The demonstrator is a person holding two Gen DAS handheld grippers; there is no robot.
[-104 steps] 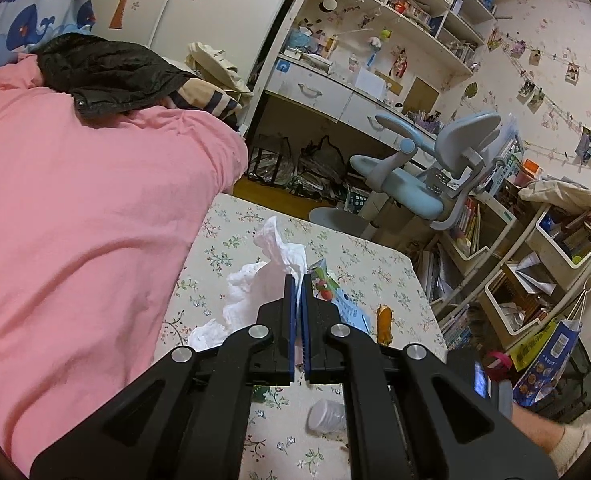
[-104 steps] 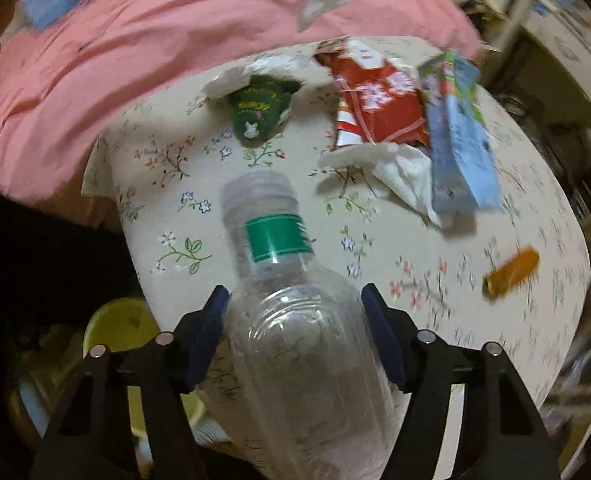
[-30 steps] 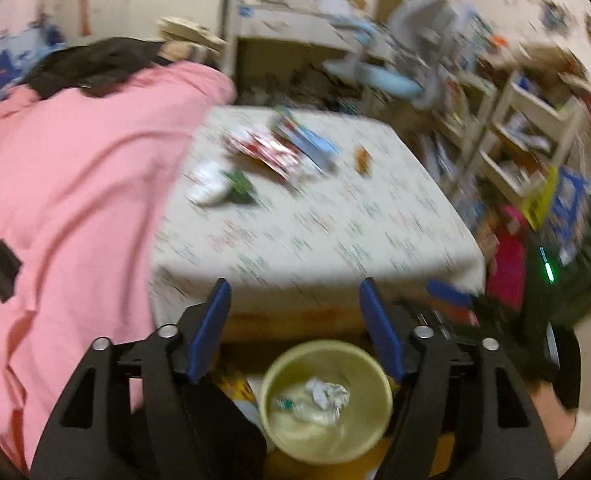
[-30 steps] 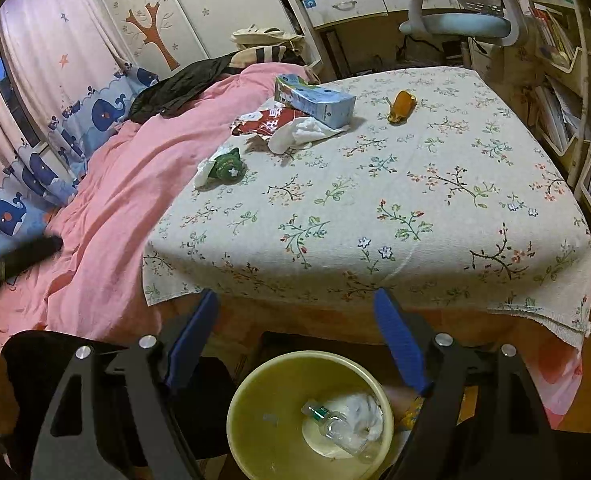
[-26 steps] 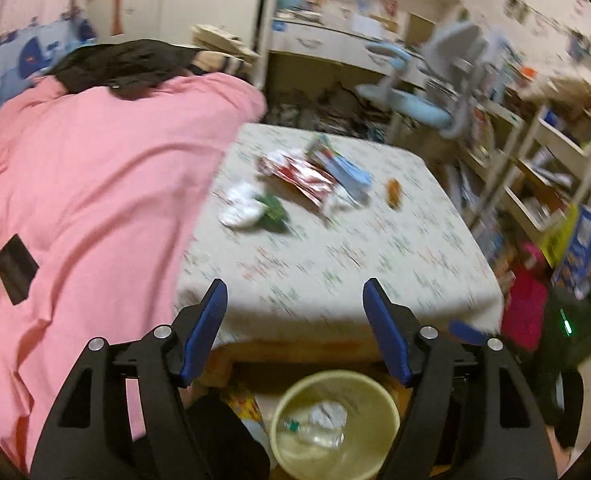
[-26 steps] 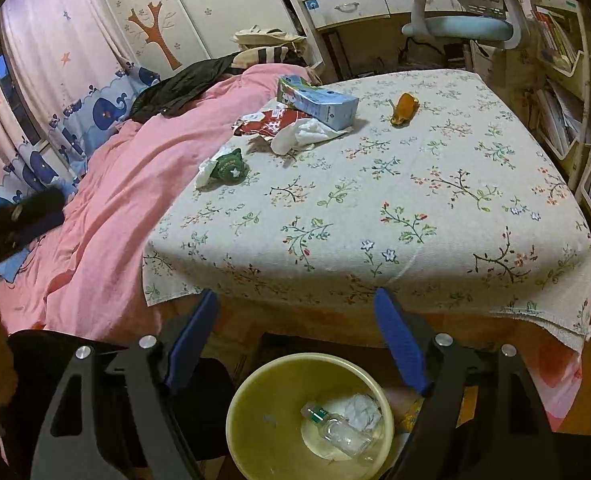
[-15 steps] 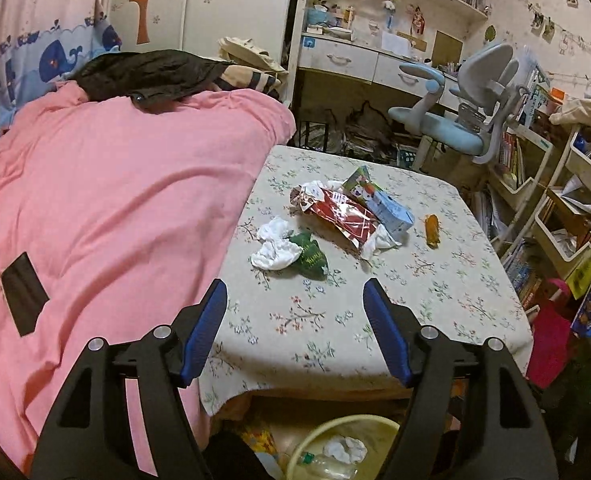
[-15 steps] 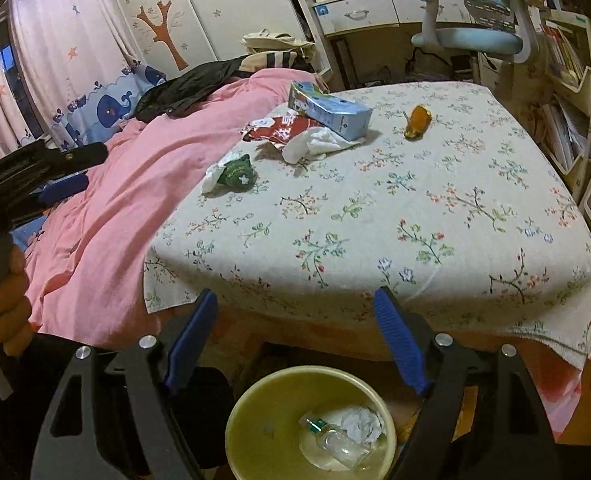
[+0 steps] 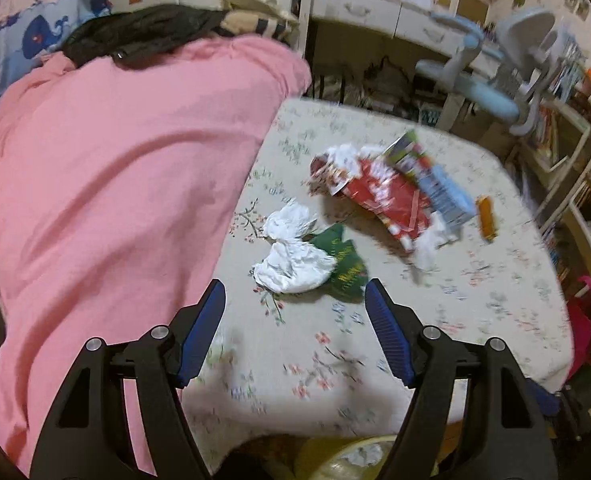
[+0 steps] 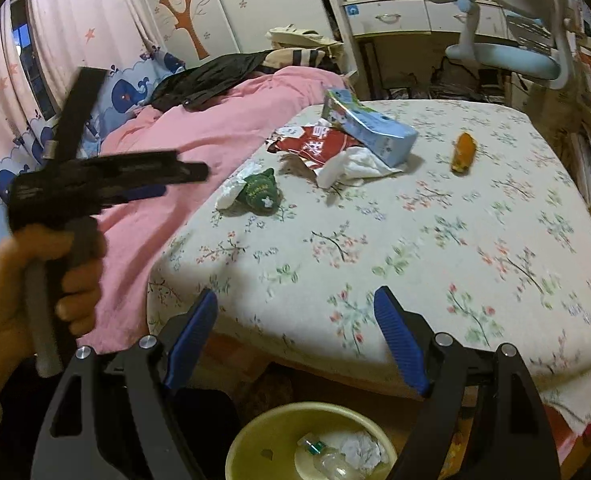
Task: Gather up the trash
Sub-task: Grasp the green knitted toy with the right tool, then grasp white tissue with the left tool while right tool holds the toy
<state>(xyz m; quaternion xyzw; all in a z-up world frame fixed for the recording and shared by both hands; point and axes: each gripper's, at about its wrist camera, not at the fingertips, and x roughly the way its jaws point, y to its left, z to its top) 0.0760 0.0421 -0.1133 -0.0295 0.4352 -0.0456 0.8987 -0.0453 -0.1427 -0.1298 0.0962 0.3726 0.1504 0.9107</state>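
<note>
Trash lies on the floral table (image 9: 375, 344): a crumpled white tissue (image 9: 291, 264) against a green wrapper (image 9: 345, 264), a red snack bag (image 9: 387, 196), a blue carton (image 9: 439, 184) and an orange wrapper (image 9: 487, 216). My left gripper (image 9: 295, 292) hangs open just short of the tissue, nothing between its pads. In the right wrist view the same trash shows: green wrapper (image 10: 261, 192), red bag (image 10: 315, 144), carton (image 10: 371, 128), orange wrapper (image 10: 464, 152). My right gripper (image 10: 295, 300) is open and empty above the yellow bin (image 10: 255, 444), which holds a clear bottle (image 10: 327, 458) and a tissue (image 10: 361, 448).
A pink blanket (image 9: 115, 168) covers the bed left of the table, with a black jacket (image 9: 143, 36) on it. A blue desk chair (image 10: 515, 52), a desk and shelves stand behind. A hand (image 10: 35, 280) holds the left gripper at the left of the right wrist view.
My left gripper swung up from over the bin and forward over the table, closing in on the tissue and green wrapper. The right gripper stayed over the bin, drifting slightly.
</note>
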